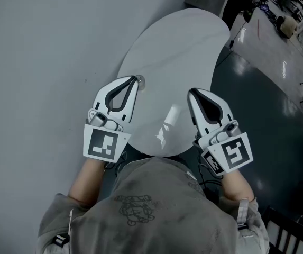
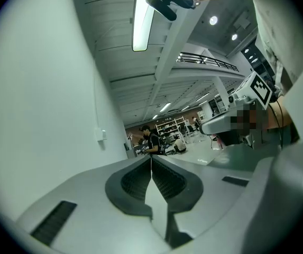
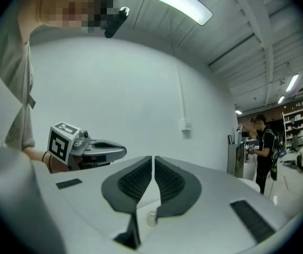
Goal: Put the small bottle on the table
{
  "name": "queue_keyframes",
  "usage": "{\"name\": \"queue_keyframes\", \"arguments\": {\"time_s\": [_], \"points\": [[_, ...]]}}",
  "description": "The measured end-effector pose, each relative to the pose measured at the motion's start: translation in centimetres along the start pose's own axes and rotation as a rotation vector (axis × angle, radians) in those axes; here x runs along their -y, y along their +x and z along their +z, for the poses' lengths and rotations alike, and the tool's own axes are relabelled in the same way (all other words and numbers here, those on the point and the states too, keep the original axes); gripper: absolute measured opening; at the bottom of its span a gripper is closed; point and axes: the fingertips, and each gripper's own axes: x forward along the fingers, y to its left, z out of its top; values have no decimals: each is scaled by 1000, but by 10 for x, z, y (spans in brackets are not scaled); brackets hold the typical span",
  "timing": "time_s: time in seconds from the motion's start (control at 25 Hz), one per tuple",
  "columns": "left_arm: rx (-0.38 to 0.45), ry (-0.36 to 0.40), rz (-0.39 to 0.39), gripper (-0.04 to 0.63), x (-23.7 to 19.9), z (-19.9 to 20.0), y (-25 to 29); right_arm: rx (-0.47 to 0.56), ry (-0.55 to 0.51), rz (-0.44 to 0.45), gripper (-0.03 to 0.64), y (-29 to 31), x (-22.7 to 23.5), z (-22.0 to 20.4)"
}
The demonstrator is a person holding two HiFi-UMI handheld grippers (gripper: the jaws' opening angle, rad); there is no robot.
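My left gripper is held over the near left part of the round white table, jaws shut with nothing between them. A small pale round thing, perhaps the small bottle, sits on the table right at its tip; it is too small to make out. My right gripper is over the table's near right edge, its ribbed pads closed together and holding nothing. Each gripper shows in the other's view: the left gripper and the right gripper.
Dark glossy floor lies to the right of the table, a pale wall to its left. A black chair stands at the lower right. A person stands far off by shelves in the hall.
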Motion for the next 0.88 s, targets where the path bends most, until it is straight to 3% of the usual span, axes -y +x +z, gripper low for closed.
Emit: {"name": "queue_keyframes", "arguments": {"time_s": [0.12,0.36,0.56,0.88], "points": [[-12,-11,-19,18,3,-1,-10,-3,54,-20,37,-8,-5,2],[-24,-77,-55,19,22,-10,-20,-53,-5,-78,37,-27,-5,-1],[-54,-95,-108,19,47,-27,-15,-111,16,-88,32,-36,4,-21],[-59,-118,-103,20,53,-5,-20,-136,24,-72,32,-49,0,-10]]}}
